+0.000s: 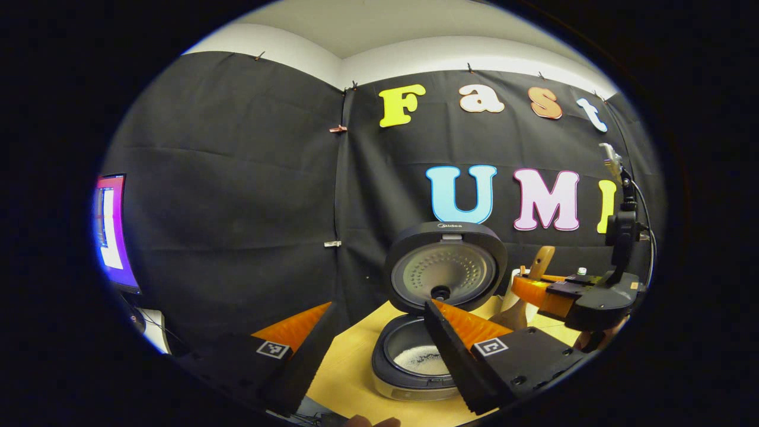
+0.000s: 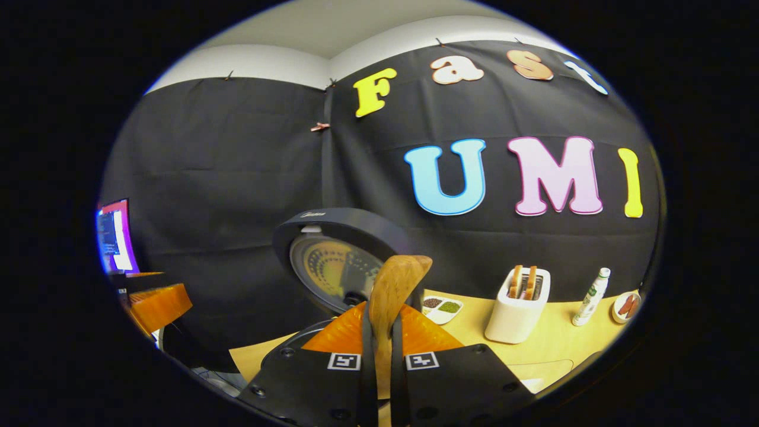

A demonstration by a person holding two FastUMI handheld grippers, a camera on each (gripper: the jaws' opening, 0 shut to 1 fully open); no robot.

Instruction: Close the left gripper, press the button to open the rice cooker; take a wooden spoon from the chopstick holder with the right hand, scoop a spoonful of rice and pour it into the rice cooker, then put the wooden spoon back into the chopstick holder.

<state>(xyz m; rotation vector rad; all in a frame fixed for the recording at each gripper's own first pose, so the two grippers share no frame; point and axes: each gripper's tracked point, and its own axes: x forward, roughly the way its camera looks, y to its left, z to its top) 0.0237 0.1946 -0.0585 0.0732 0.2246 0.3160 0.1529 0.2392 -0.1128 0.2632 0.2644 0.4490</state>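
Dark grey round rice cooker point(image 1: 415, 356) on the pale wooden tabletop point(image 1: 350, 367), hinged lid point(image 1: 446, 267) raised upright, white rice visible in the inner pot. Left gripper point(image 1: 379, 350) near and above the cooker, jaws spread wide apart with nothing between them (button press apparently done, judging by the raised lid). Right gripper point(image 2: 379, 350) clamped on the light brown wooden spoon point(image 2: 397, 290), jaws nearly closed with the handle pinched between both fingers and the bowl of the spoon standing up and forward, in front of the cooker lid point(image 2: 335, 267). In the left gripper view, same right gripper point(image 1: 584, 296) to the right of the cooker and beside a white holder point(image 1: 514, 296), partly hidden, spoon point(image 1: 542, 264) angled upward. Spoon judged light, stiff and smooth, hence prone to swivel about a narrow pinch; best held along the flat of the handle, well back from the bowl, and kept level once loaded, since loose grains spill easily. Farther along the tabletop in the right gripper view: white toaster point(image 2: 519, 308) with two slices, small divided dish point(image 2: 442, 308), white bottle point(image 2: 593, 296). Lit monitor point(image 1: 112, 228) at far left.
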